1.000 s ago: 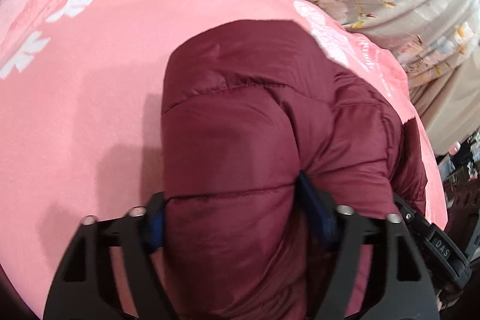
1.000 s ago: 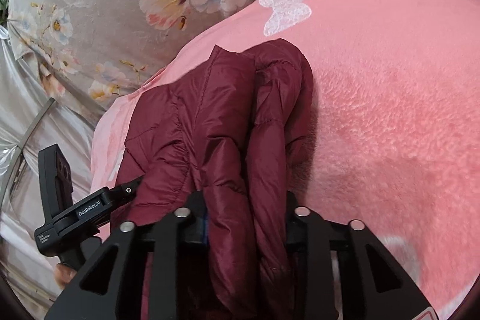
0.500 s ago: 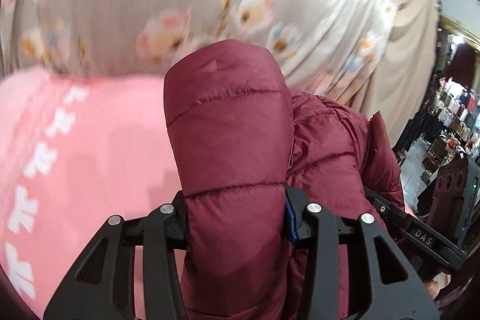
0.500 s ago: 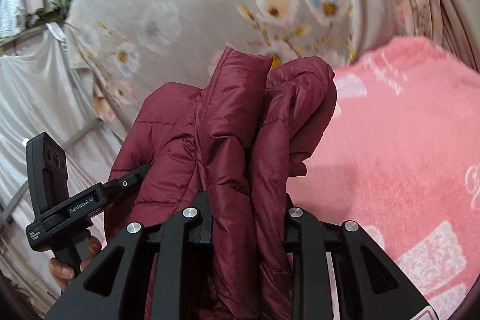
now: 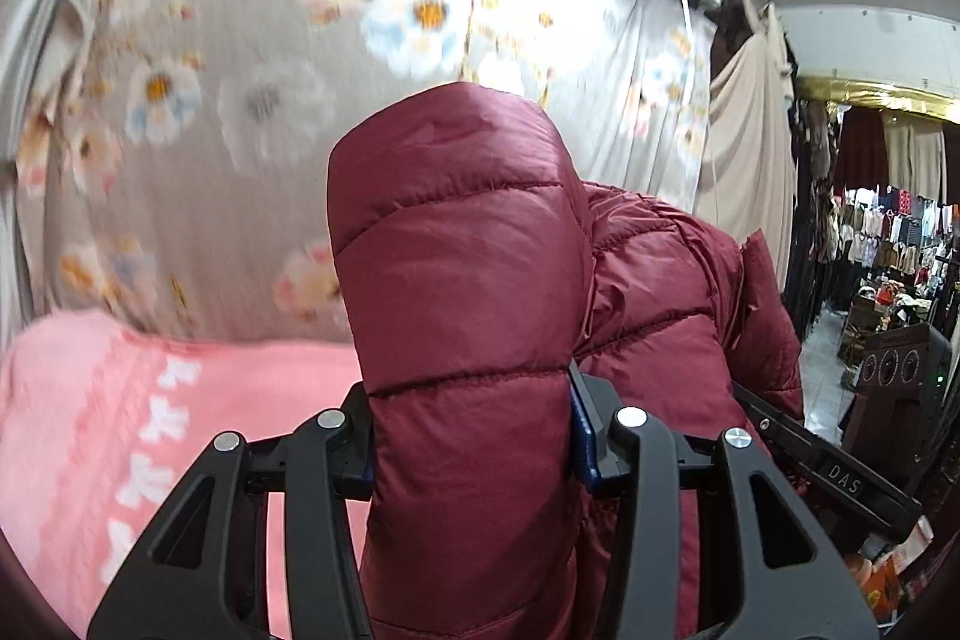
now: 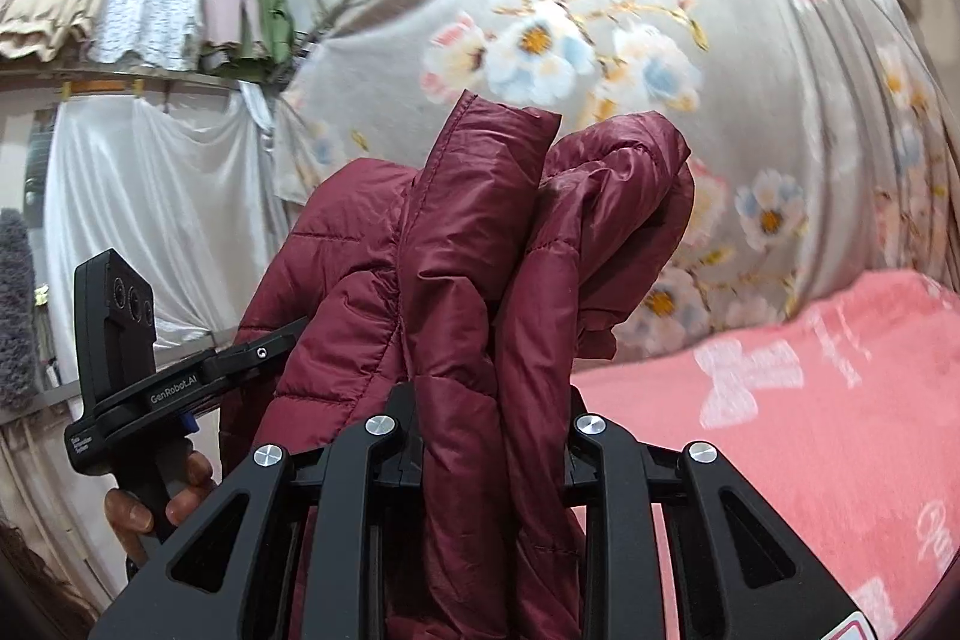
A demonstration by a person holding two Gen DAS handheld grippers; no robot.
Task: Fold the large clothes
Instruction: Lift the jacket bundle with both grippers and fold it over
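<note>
A dark red quilted puffer jacket (image 5: 462,280) is held up in the air above the pink blanket (image 5: 120,400). My left gripper (image 5: 471,454) is shut on a thick padded fold of it. My right gripper (image 6: 489,454) is shut on bunched folds of the same jacket (image 6: 480,244). The two grippers are close together, side by side. The left gripper's body shows at the left of the right wrist view (image 6: 138,358), and the right gripper's body at the right of the left wrist view (image 5: 840,472). The jacket's lower part hangs out of sight.
The pink blanket with white prints (image 6: 810,430) covers the work surface below. A grey floral curtain (image 5: 270,70) hangs behind it. Clothes hang on a line at the upper left (image 6: 150,10). A shop aisle with racks is at the far right (image 5: 882,250).
Both grippers have lifted the jacket from the blanket up into the air. The views now tilt up toward the curtain, and the blanket has dropped low in both.
</note>
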